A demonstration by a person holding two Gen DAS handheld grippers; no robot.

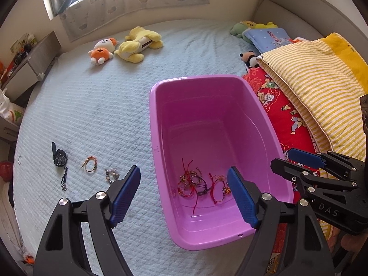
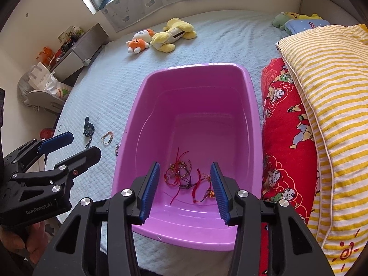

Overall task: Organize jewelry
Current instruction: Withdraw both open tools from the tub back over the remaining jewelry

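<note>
Left gripper (image 1: 184, 193): jaws wide, empty, above purple bin (image 1: 161, 124). Right gripper (image 2: 185, 189): part-open, empty, over binned bracelets (image 2: 191, 179). Remaining: beaded bracelet (image 1: 112, 174), woven bracelet (image 1: 89, 164), watch (image 1: 59, 157), lower left; left gripper nearer.

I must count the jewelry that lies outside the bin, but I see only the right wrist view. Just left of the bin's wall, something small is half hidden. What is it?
Observer: A beaded bracelet. It lies on the bedspread beside the purple bin, not in it.
Operator: I see the left gripper only from the side. Does it hold anything?
Observer: No, it is open, with nothing between its pads.
Operator: Is anything hidden behind the striped quilt?
Observer: Yes, a small panda plush lies at the quilt's far end.
</note>
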